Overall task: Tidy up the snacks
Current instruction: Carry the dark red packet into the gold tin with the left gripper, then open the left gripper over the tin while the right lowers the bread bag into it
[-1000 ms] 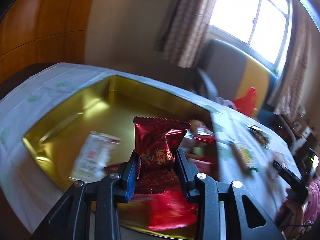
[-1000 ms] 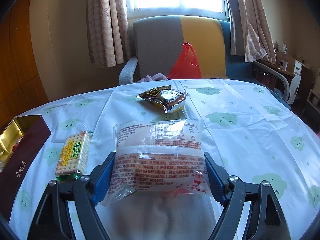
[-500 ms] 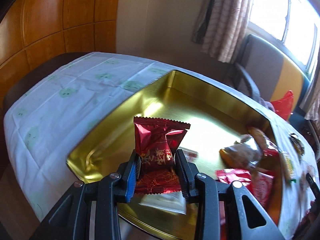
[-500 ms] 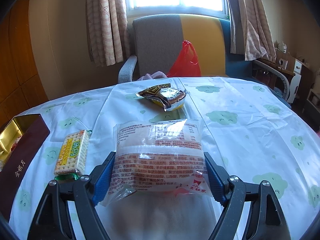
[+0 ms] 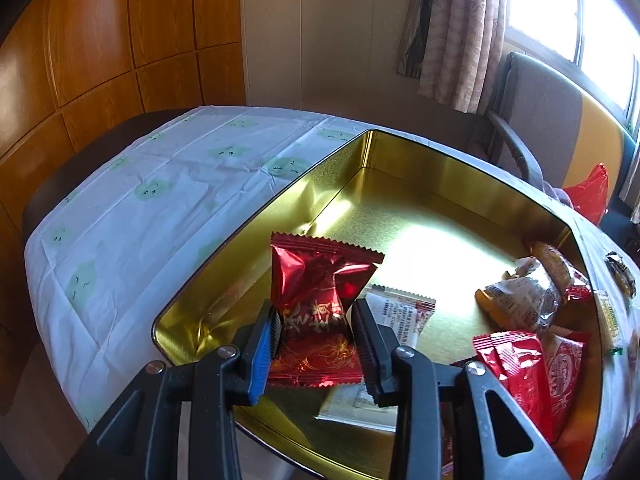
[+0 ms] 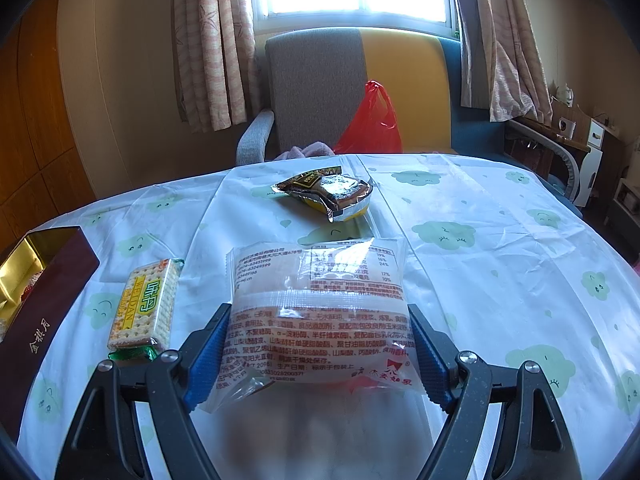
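Left tongs point(image 5: 316, 330) over gold tin point(image 5: 460, 176), jaws just easing apart, red packet point(image 5: 320, 300) between them upright, left pad seemingly touching, slight gap at right; release looked under way, not done

Tin part-filled: white sachet point(image 5: 400, 312) under tongs, red packs point(image 5: 520, 372) and clear-wrapped snacks point(image 5: 524, 296) piled at right side

Right tongs point(image 6: 318, 346) clenched on clear bread pack point(image 6: 320, 308), held above worktop point(image 6: 500, 240), not binned

Left on worktop: crackers point(image 6: 146, 308) beside tin's maroon wall point(image 6: 48, 300), dark foil pack point(image 6: 328, 192) further back

Judged roughly halfway; three or four items to go
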Action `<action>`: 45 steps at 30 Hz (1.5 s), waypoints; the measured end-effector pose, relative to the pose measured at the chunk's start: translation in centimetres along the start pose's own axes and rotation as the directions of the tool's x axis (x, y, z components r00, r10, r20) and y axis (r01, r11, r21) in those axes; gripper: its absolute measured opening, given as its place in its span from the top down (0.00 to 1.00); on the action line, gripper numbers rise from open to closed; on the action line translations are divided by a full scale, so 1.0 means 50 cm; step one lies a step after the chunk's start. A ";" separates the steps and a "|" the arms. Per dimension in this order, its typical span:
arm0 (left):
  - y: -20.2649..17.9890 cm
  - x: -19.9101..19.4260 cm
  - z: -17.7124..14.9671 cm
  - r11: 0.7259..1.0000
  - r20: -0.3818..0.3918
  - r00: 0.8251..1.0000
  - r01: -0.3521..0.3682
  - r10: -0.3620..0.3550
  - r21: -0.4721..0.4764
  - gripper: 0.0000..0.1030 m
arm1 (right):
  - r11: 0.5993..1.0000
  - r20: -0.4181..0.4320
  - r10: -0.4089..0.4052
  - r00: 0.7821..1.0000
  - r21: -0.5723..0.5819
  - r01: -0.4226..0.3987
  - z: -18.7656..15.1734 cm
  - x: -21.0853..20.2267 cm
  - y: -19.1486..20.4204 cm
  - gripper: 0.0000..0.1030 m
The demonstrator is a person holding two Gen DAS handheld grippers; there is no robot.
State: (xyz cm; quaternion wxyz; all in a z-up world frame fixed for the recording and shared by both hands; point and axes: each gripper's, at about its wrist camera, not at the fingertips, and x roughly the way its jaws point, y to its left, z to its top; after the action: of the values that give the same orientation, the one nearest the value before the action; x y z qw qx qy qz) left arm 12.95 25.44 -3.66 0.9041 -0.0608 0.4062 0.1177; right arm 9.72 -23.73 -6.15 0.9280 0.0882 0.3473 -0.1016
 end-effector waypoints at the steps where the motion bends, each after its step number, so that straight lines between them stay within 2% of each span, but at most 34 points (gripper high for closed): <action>1: -0.001 -0.002 -0.001 1.000 0.003 1.000 -0.004 0.004 -0.001 0.63 | 1.000 0.000 0.000 1.000 0.000 0.000 0.000 0.000 0.000 0.20; 7: 0.008 -0.021 -0.006 0.999 0.024 1.000 0.000 0.002 -0.045 0.61 | 1.000 0.000 0.000 1.000 0.000 0.000 0.000 -0.001 0.000 0.20; 12: 0.011 -0.059 -0.021 0.991 0.061 0.995 0.081 -0.075 -0.102 0.61 | 1.000 0.010 0.019 1.000 -0.004 -0.019 0.000 -0.005 0.000 0.20; 18: -0.031 -0.092 -0.051 0.982 0.049 0.985 0.167 -0.163 -0.087 0.61 | 0.997 0.069 0.060 0.996 -0.053 -0.056 -0.004 -0.033 0.014 0.20; 24: -0.080 -0.120 -0.076 0.974 0.030 0.974 0.224 -0.223 -0.026 0.61 | 0.988 0.030 0.129 0.991 -0.092 -0.126 0.003 -0.042 0.053 0.20; 27: -0.094 -0.130 -0.084 0.971 0.026 0.971 0.239 -0.239 -0.019 0.61 | 0.978 0.011 0.197 0.980 -0.072 -0.196 0.007 -0.053 0.089 0.20; 31: -0.103 -0.143 -0.094 0.965 0.020 0.965 0.262 -0.262 -0.014 0.61 | 0.947 -0.007 0.296 0.955 -0.131 -0.295 0.014 -0.077 0.178 0.20; 38: -0.101 -0.151 -0.107 0.964 0.005 0.964 0.265 -0.265 -0.015 0.61 | 0.843 -0.022 0.450 0.893 -0.319 -0.433 0.027 -0.126 0.357 0.20; 45: -0.082 -0.165 -0.108 0.966 0.015 0.967 0.256 -0.255 -0.034 0.61 | 0.753 -0.124 0.509 0.852 -0.415 -0.511 0.030 -0.112 0.495 0.20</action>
State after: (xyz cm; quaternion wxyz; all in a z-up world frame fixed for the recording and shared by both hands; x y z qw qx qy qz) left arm 4.83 19.04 -0.99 0.9126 -0.1282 0.3881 0.0077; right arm 12.73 0.48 0.99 0.9156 -0.0286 0.3252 0.2348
